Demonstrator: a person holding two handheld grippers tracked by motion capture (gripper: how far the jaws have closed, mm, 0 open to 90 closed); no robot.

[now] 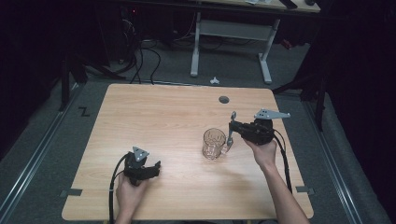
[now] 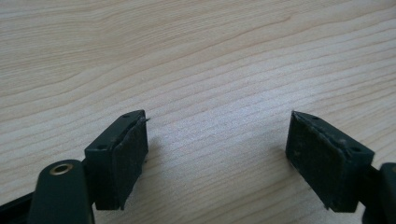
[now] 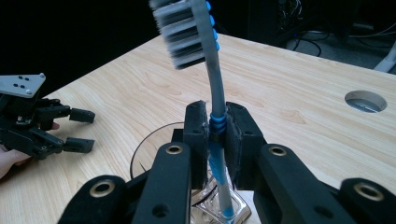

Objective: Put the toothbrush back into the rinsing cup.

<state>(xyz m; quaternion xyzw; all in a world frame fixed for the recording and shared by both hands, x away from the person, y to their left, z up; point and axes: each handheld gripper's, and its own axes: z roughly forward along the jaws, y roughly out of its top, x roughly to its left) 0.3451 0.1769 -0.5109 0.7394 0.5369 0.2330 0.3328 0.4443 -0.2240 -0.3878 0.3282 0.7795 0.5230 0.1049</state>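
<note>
Right gripper view showed the right hand-held gripper (image 3: 215,128) pinching a toothbrush (image 3: 212,100) upright, its handle end inside the glass mug (image 1: 214,143). Left of the mug, the left hand-held gripper (image 1: 156,167) rested spread on the table (image 1: 154,112). Next, likely, a release into the mug.

Each gripper was a black, boxy tool. The left gripper (image 1: 158,166) carried a small grey three-cornered plate dotted with dark screw holes, and a black cable looped from its rear past the left hand (image 1: 127,192). The right gripper (image 1: 230,132) bore a longer grey plate and its own black cable behind the right hand (image 1: 264,153). Up close, the jaws were flat black links with brass-ringed pivot holes — each ending in a blocky mount faced with a worn, dark rubber pad (image 2: 132,156). Both forearms were bare — no sleeves.
</note>
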